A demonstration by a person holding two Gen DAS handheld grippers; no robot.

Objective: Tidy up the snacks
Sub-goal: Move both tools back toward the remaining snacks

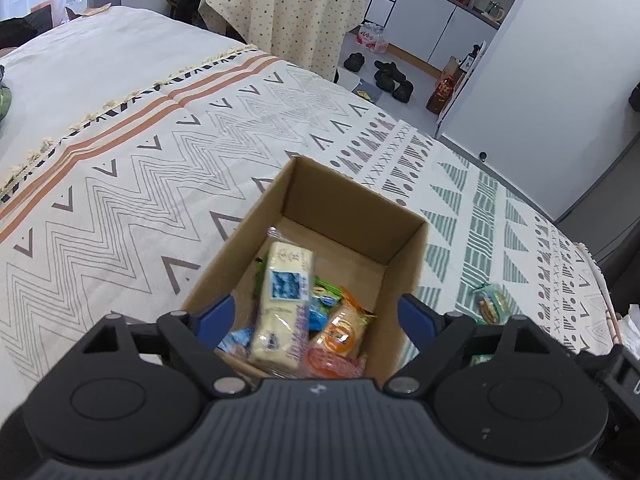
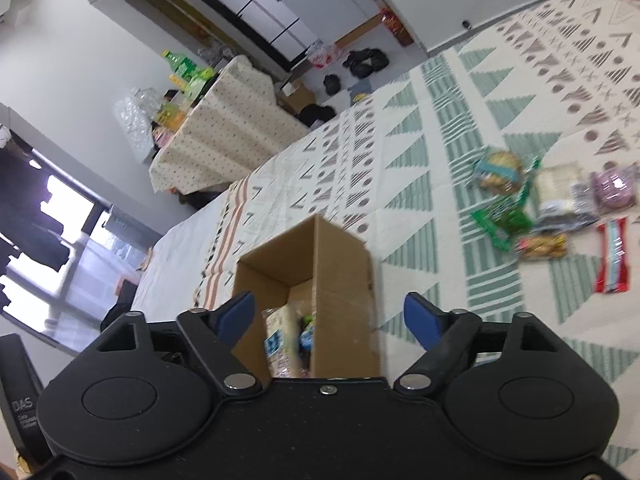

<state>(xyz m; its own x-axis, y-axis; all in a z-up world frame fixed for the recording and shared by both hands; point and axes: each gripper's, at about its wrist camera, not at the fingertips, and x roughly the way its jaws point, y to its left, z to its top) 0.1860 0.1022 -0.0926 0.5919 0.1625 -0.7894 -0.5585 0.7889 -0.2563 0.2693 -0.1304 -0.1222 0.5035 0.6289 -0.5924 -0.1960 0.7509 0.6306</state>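
Snacks [image 2: 548, 208] lie loose near the bed's [image 1: 120, 160] right edge — box [image 1: 352, 216] half filled; left tool [image 1: 316, 316] and right tool [image 2: 330, 318] both gape empty above it, seemingly between drops.

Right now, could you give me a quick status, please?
Left gripper and right gripper open, empty. Cardboard box part filled. Loose snacks remain on bedspread.

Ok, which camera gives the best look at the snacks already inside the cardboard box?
The left wrist view: it looks down into the open cardboard box, showing the pale cracker pack lying on several small wrappers. The right wrist view sees the cardboard box side-on, its wall hiding most contents.
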